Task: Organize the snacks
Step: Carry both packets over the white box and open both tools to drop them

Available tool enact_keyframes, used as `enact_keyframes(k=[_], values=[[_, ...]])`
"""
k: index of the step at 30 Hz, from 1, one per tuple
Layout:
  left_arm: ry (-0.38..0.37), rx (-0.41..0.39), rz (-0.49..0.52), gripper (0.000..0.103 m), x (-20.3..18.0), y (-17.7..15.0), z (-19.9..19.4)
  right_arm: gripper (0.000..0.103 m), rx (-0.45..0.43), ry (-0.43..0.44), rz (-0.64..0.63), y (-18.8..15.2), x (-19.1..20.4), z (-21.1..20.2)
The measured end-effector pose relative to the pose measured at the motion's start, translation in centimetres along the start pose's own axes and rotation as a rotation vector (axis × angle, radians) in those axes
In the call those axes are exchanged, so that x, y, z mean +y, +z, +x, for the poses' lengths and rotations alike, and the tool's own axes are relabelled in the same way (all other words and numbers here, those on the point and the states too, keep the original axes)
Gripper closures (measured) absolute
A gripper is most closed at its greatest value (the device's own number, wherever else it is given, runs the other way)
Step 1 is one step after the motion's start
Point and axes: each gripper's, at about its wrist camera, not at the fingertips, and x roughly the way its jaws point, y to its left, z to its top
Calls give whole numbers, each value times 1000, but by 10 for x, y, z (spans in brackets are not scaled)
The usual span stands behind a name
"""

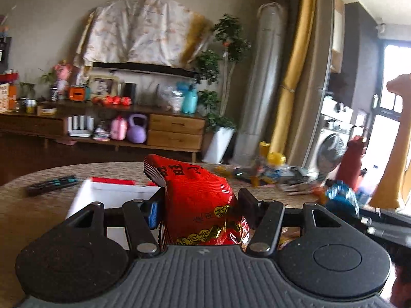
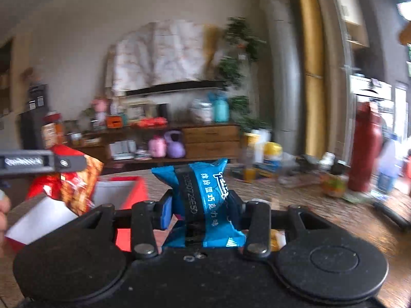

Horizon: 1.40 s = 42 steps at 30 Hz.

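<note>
My left gripper (image 1: 199, 205) is shut on a red snack bag (image 1: 197, 200) with yellow print, held up above the table. My right gripper (image 2: 200, 205) is shut on a blue snack packet (image 2: 205, 200) with white lettering, also lifted. In the right wrist view the red snack bag (image 2: 74, 187) and the left gripper's finger (image 2: 43, 163) show at the left, over an open box (image 2: 120, 192) that is red outside and white inside. The same box (image 1: 113, 195) lies just behind the left gripper. The blue snack packet (image 1: 343, 197) appears at the right in the left wrist view.
A remote control (image 1: 51, 183) lies on the patterned table (image 1: 30, 213) at the left. Bottles, packets and clutter (image 1: 269, 169) crowd the table's far right. A red bottle (image 2: 366, 146) stands at the right. A wooden sideboard (image 1: 174, 131) lines the far wall.
</note>
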Motion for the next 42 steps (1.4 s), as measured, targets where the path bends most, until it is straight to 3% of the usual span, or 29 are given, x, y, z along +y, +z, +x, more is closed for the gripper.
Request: enact_keyframes(k=[8, 15, 25, 32, 42], values=[[64, 71, -7, 44, 47, -15, 10, 61, 65, 181, -43, 34, 61, 57], [76, 126, -23, 44, 71, -26, 24, 61, 142, 232, -71, 41, 99, 100], [80, 181, -30, 44, 84, -34, 39, 61, 234, 248, -85, 24, 122, 123], [76, 244, -11, 43, 84, -38, 51, 61, 318, 225, -90, 16, 128, 139], [80, 276, 0, 43, 83, -38, 53, 61, 414, 199, -116, 7, 135, 152]])
